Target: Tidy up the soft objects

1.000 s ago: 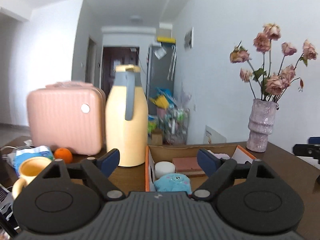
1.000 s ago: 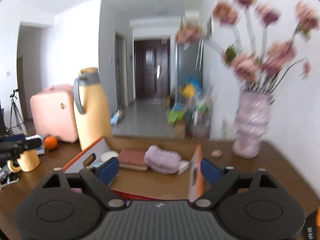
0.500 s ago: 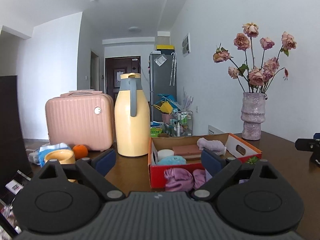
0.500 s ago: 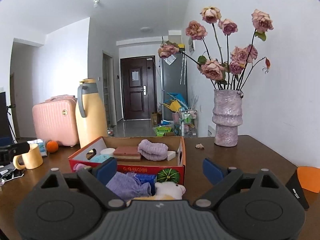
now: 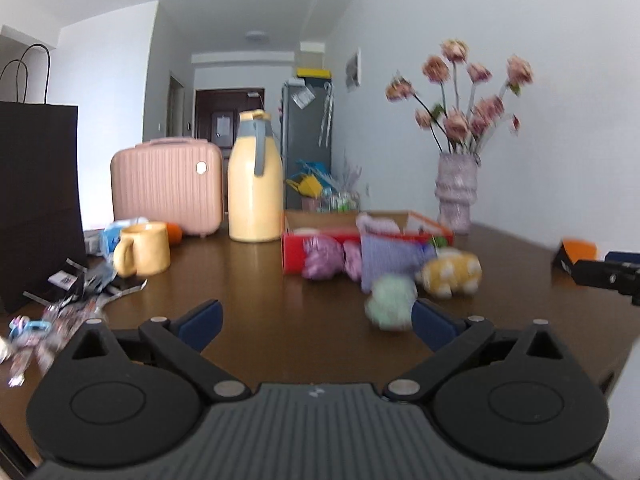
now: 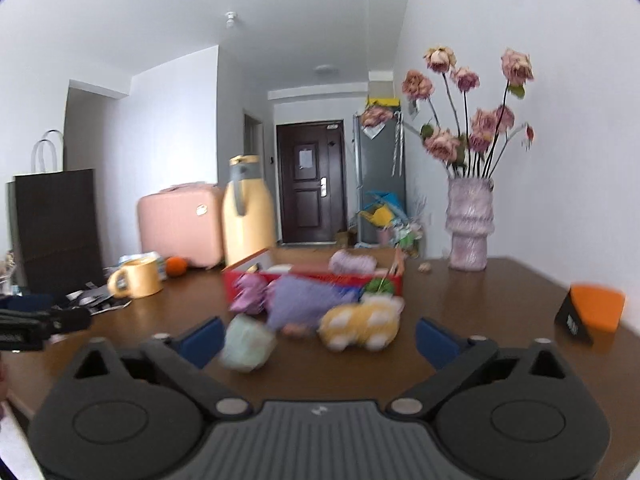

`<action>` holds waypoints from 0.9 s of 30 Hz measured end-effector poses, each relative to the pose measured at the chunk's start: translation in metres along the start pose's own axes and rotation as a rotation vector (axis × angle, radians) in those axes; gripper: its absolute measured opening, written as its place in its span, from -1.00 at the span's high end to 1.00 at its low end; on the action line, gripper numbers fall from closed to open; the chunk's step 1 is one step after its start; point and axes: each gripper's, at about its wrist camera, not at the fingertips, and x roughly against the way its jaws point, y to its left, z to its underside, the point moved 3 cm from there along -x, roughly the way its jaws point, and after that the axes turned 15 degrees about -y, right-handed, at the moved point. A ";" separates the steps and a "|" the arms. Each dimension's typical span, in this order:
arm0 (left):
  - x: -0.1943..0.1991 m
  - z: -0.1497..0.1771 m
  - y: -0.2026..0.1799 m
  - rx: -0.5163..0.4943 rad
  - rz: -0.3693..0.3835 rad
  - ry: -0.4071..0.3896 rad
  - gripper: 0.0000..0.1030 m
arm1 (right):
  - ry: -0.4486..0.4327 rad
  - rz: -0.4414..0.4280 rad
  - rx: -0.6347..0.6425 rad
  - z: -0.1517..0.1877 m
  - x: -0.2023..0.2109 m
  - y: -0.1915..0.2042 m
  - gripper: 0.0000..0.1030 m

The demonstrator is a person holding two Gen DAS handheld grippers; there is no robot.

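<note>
Since half a second ago I am drawing both claws back from the red box (image 6: 312,280), so the loose toys in front of it are now coming into view: a pale green plush (image 6: 248,342), a yellow plush (image 6: 360,320) and a purple knit piece (image 6: 308,300). My left claw (image 5: 316,322) and right claw (image 6: 318,338) are both hanging spread apart, gripping nothing. I am judging these items light, squashy and non-fragile, best pinched across the body; they are lying on a smooth, dark wooden table (image 5: 256,280) in a bright, cluttered room.

Soft toys, loose on the table before the red box (image 6: 312,280): yellow plush (image 6: 362,322), mint plush (image 6: 246,344), lilac cloth (image 6: 308,300), pink plush (image 6: 250,294). Lilac roll (image 6: 352,262) lies inside the box.
</note>
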 end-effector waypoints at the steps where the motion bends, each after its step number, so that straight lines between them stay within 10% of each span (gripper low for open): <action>1: 0.008 0.004 0.000 -0.002 0.002 0.010 -1.00 | 0.006 -0.010 -0.012 0.005 0.012 0.003 -1.00; 15: -0.011 0.011 -0.011 -0.001 0.026 0.062 -1.00 | 0.099 0.076 0.022 0.039 0.039 0.017 -1.00; 27: -0.136 0.026 -0.055 -0.058 0.127 0.152 -1.00 | 0.073 0.068 0.095 0.038 0.004 0.000 -1.00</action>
